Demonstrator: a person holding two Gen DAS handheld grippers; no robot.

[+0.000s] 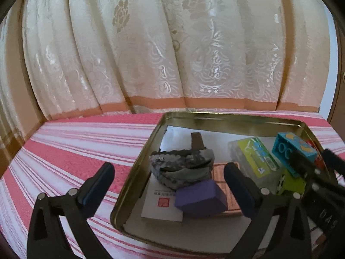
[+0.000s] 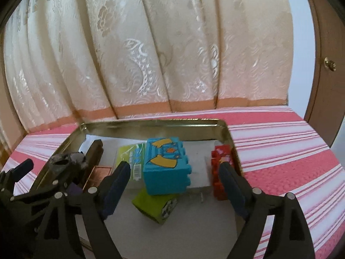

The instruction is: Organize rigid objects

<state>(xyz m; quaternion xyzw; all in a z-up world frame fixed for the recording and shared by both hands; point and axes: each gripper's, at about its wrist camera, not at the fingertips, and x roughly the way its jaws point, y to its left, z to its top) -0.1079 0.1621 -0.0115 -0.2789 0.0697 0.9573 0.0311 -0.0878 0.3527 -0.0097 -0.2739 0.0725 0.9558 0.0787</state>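
Cream brocade curtain (image 1: 151,43) behind, pink-and-white striped cloth (image 1: 64,151) under a gold metal tin (image 1: 138,161). Left gripper (image 1: 170,179) jaws spread wide, nothing pinched; its left finger sits outside the tin over the cloth, the right one inside. Purple block (image 1: 200,200) lies in the tin, touching a grey mottled lump (image 1: 183,168) (can't identify it). Right gripper (image 2: 174,183) also spread, empty. Between its fingers: blue brick (image 2: 166,168) resting tilted on a green block (image 2: 154,205). Red brick (image 2: 220,172) against the tin's right wall, by the right finger
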